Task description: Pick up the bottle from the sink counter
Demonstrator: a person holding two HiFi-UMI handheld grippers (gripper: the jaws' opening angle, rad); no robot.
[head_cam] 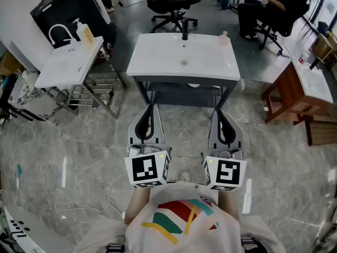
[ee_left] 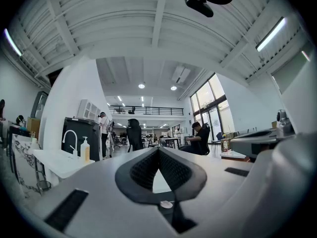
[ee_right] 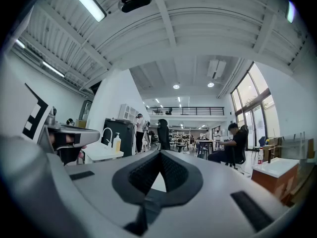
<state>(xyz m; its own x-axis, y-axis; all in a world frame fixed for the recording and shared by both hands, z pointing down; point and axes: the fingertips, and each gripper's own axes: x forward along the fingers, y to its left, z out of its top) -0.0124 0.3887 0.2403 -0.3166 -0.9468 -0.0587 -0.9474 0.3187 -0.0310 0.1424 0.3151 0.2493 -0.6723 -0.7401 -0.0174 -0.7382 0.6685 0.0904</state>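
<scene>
White sink counter [head_cam: 158, 62] straight ahead, with a small pink bottle [head_cam: 224, 37] on its back right corner.

Bottle to the right of the black tap [head_cam: 185, 29], well apart from both grippers. Left gripper [head_cam: 151, 108] down low in front of the counter's near edge, jaws pressed together, holding nothing. Right gripper [head_cam: 220, 113] beside it and just the same: jaws pressed together, nothing pinched. Both pointing at the counter, side by side, with a gap between them. Off to the left, another white sink [head_cam: 63, 65] with a curved white tap [head_cam: 59, 31] and a yellowish soap bottle [head_cam: 85, 33]. Behind the counter, a black office chair [head_cam: 171, 1]. Far right, a person [head_cam: 276, 7] sitting down, and a brown wooden stand [head_cam: 287, 88] with a white top.
</scene>
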